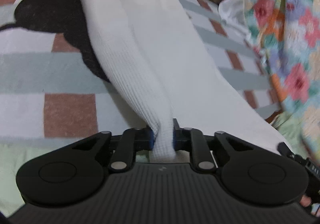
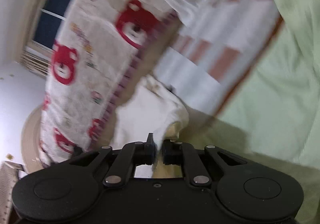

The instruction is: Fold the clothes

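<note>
A white ribbed garment [image 1: 140, 47] lies stretched across the checked bedspread [image 1: 60, 75] and runs away toward the top of the left wrist view. My left gripper [image 1: 163, 138] is shut on its near end, a bunched strip of the knit pinched between the pads. In the blurred right wrist view the same white garment [image 2: 148, 112] hangs bunched in front of my right gripper [image 2: 159, 151]. That gripper is shut on a thin edge of the white cloth. Part of a black cartoon shape [image 1: 52, 13] on the bedspread is covered by the garment.
A floral patchwork quilt [image 1: 286, 43] is heaped at the right of the bed. A cream blanket with red bears [image 2: 90, 59] stands rolled up at the far side, near a window [image 2: 54, 15]. Pale green sheet [image 2: 280, 93] covers the right. A fingertip [image 1: 306, 201] shows at the lower right.
</note>
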Available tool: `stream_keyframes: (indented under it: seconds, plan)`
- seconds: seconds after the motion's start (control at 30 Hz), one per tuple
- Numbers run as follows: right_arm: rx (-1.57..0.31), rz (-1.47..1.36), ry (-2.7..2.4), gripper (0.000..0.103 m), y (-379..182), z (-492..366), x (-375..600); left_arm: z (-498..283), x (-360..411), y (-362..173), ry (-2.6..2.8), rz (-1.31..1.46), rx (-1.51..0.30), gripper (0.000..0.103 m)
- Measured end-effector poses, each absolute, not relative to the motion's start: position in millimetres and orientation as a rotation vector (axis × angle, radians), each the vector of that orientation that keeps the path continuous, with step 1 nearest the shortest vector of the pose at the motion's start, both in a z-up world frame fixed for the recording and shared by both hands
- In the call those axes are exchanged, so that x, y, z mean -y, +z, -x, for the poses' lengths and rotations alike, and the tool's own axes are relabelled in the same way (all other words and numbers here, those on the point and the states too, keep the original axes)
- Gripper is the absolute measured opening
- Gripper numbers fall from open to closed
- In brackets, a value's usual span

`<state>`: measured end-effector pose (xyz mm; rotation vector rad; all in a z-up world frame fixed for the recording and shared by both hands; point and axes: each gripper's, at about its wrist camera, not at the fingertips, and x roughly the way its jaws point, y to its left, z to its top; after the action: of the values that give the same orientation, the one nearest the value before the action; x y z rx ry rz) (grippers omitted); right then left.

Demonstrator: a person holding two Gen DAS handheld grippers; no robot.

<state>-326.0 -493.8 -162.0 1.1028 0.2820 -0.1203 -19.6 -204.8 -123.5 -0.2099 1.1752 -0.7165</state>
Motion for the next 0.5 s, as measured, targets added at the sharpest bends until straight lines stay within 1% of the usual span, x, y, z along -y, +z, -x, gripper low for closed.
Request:
stream_keyframes:
  seconds: [0.1,0.2,0.3,0.37,0.43,0.47,0.5]
  plan:
    - [-0.254,-1.075,-0.099,0.01,-134.2,340.1,491.0,22.9,191.6,-100.8,-0.74,0.292,-1.17,0.012]
    - [-0.306,-1.023,-0.135,0.01,-129.9,347.8,486.3,26.3,191.3,-97.1,-0.735,0.321,-1.198,0.013]
    - [-0.391,-1.045,-0.194,0.01,-153.9,344.7,493.3,29.9,203.4,-115.3,-0.702,0.26,-1.213,0.015]
    - [-0.413,-1.066,-0.205,0.01,-164.0,340.7,497.6,32.2,210.3,-129.1,-0.677,0.219,-1.237,0.018]
    - [-0.394,-1.033,-0.186,0.01,-157.2,339.6,497.9,35.6,214.7,-134.3,-0.668,0.202,-1.238,0.024]
    - [-0.383,-1.017,-0.173,0.01,-152.4,339.1,498.0,37.0,217.0,-135.1,-0.677,0.201,-1.238,0.037]
    - [-0.373,-1.001,-0.161,0.01,-147.3,338.9,498.2,37.7,220.1,-136.1,-0.703,0.204,-1.243,0.055]
